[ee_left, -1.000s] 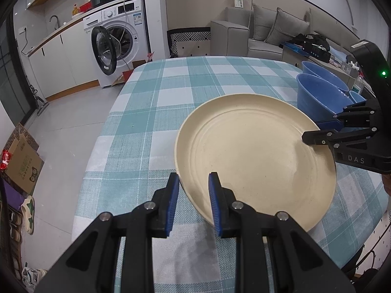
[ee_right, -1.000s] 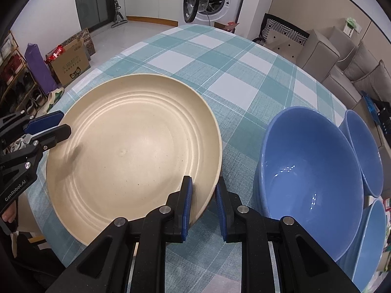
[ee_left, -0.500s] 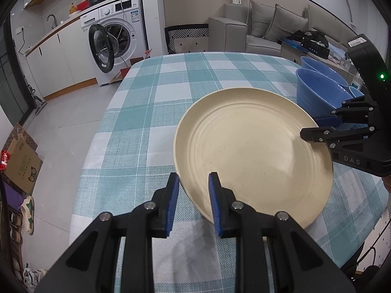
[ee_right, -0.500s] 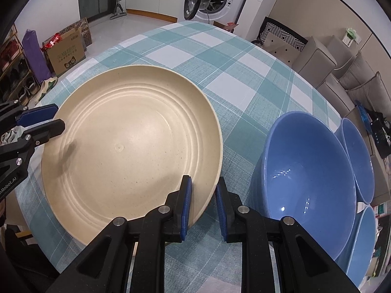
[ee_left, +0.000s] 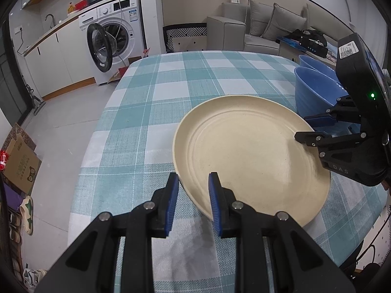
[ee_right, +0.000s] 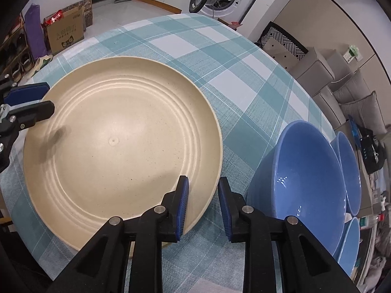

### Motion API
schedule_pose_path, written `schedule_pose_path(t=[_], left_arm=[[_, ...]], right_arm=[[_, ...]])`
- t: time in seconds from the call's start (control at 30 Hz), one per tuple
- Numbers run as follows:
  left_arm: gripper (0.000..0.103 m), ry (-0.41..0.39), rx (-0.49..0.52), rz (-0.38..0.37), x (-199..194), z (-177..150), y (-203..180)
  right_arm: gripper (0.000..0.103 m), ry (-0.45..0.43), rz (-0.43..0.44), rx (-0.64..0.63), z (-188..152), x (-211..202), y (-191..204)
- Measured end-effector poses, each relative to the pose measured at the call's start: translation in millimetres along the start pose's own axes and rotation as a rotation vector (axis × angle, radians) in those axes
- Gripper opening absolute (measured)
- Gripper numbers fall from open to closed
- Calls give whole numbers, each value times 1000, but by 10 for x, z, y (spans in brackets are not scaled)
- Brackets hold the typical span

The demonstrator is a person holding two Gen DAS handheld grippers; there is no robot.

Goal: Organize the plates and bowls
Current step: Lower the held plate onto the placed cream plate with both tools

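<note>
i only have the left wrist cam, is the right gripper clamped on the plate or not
Observer: Not clamped. In the right wrist view the rim of the plate runs between the jaws of the right gripper, with a gap beside the outer one. They have just been opening.
Operator: and my left one, how does it sit from that side
Observer: The left gripper has one finger over the rim and the other, blue-padded, under it, shut on the plate.
Operator: i count two bowls, right
Observer: There are three blue bowls in a row on the far side of the plate from the left gripper.
</note>
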State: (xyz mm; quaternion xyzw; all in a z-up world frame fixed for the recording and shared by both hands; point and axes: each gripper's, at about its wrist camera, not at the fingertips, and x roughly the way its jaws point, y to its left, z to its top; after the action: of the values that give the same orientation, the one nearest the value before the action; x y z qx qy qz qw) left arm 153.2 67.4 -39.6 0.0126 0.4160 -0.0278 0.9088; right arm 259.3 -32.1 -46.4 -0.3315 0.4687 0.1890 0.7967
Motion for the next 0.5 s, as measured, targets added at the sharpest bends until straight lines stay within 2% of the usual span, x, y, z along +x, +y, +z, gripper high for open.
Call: schedule_pose_path(t=[0.4,0.5], left_arm=[[25,4,2,-1,1,-4,5],[26,5,1,-3,2,2,7]], right_arm=[[26,3,-24,-33,-2,16,37],[30,1,-14,-35,-3,18,46]])
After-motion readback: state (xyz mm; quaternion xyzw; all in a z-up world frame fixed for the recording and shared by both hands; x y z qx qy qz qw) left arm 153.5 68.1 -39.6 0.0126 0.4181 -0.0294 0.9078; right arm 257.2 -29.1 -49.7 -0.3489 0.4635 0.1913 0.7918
